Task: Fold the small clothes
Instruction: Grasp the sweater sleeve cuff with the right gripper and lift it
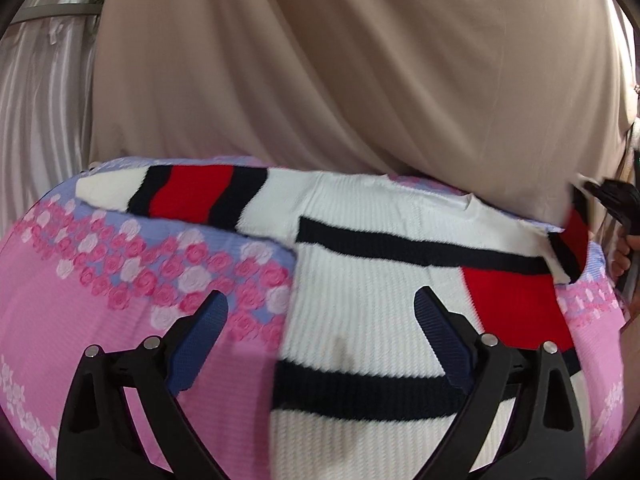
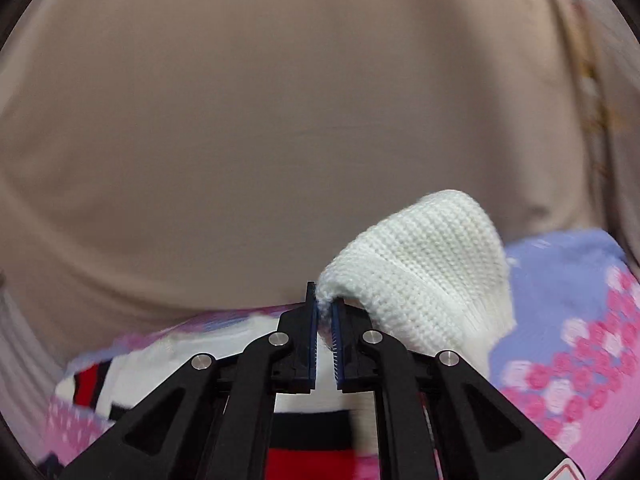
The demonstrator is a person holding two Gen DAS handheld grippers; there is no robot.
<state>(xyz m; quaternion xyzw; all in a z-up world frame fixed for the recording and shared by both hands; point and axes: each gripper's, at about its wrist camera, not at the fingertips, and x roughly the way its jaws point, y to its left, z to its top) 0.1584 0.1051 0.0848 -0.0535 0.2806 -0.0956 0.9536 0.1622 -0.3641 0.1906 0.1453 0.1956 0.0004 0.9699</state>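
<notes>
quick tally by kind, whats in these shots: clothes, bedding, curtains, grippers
Knit sweaters: 1, white with navy and red stripes
Floral bedspreads: 1, pink and lilac
Beige curtains: 1
Grippers: 2, left gripper jaws apart over the sweater, right gripper pinching its white cuff
Total: 5

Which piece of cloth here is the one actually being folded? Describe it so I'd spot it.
Start at the pink rose-print bedspread in front of the beige curtain. Lying on it is a white knit sweater. Only it has black and red stripes, and the right tongs pinch its white cuff.
</notes>
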